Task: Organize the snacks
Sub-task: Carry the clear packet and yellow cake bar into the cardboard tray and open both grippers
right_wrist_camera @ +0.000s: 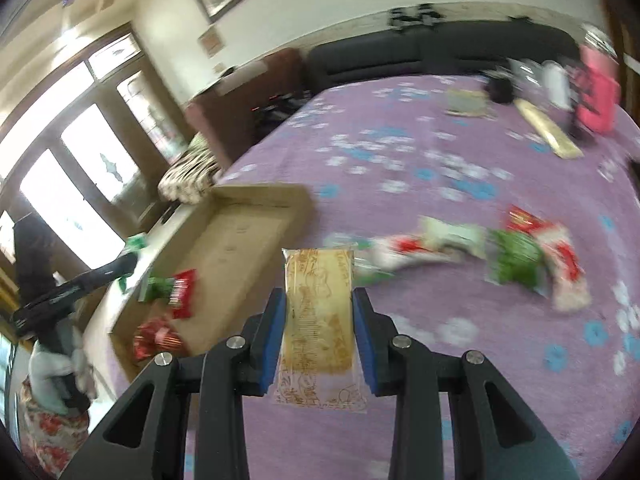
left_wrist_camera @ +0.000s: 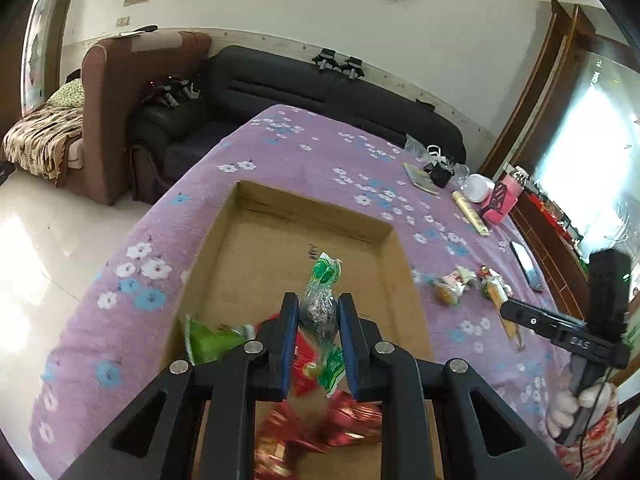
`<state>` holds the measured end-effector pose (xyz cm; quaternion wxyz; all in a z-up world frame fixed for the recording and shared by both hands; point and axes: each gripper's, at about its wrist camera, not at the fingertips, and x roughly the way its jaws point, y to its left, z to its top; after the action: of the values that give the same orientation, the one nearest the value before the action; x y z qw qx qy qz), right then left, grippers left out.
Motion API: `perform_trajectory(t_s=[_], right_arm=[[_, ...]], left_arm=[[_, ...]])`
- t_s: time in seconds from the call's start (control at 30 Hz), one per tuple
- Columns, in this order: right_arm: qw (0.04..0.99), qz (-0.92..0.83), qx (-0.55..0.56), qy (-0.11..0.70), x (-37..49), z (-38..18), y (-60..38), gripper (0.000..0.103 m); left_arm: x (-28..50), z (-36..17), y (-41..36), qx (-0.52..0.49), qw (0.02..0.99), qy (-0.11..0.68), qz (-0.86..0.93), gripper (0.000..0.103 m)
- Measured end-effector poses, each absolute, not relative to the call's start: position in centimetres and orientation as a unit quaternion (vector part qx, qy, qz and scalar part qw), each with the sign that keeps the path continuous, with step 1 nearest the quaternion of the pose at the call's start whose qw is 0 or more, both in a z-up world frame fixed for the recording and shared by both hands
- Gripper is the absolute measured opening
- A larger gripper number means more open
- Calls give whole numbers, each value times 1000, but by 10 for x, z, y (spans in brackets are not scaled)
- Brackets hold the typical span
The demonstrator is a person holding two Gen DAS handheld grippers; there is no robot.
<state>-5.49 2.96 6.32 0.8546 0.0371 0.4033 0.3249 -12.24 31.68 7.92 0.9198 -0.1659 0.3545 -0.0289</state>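
The left gripper [left_wrist_camera: 319,316] has its jaws clamped on a green-and-clear snack packet [left_wrist_camera: 322,300] above the cardboard box [left_wrist_camera: 280,236] on the table [left_wrist_camera: 320,148]. The right gripper [right_wrist_camera: 319,336] holds a yellow wafer packet [right_wrist_camera: 318,320] between its jaws above the purple cloth, with more snacks [right_wrist_camera: 516,256] lying loose beyond.

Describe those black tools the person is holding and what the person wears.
Each gripper, left and right, has black angular arms with triangular cut-outs, silver round bolts and blue pads on its fingers. A thin black cable hangs by the handle. The person wears pale gloves and floral sleeves.
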Motion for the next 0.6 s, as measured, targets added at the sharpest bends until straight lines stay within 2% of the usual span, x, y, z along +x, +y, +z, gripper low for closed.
perform_trajectory(t_s=[0.2, 0.43, 0.5, 0.57, 0.6], right_arm=[[834, 357, -16, 420, -54, 65, 116, 33], [813, 353, -53, 460, -37, 37, 181, 33], [810, 351, -60, 465, -36, 31, 191, 33], [810, 350, -64, 467, -33, 26, 198, 33], [810, 349, -65, 468, -33, 24, 201, 35]], left_arm=[[-89, 67, 335, -168, 910, 378, -30, 20], [-66, 49, 358, -199, 891, 408, -16, 21], [-66, 46, 362, -214, 887, 408, -19, 25], [-67, 45, 367, -230, 885, 404, -23, 41], [-68, 45, 370, -238, 885, 399, -22, 45]])
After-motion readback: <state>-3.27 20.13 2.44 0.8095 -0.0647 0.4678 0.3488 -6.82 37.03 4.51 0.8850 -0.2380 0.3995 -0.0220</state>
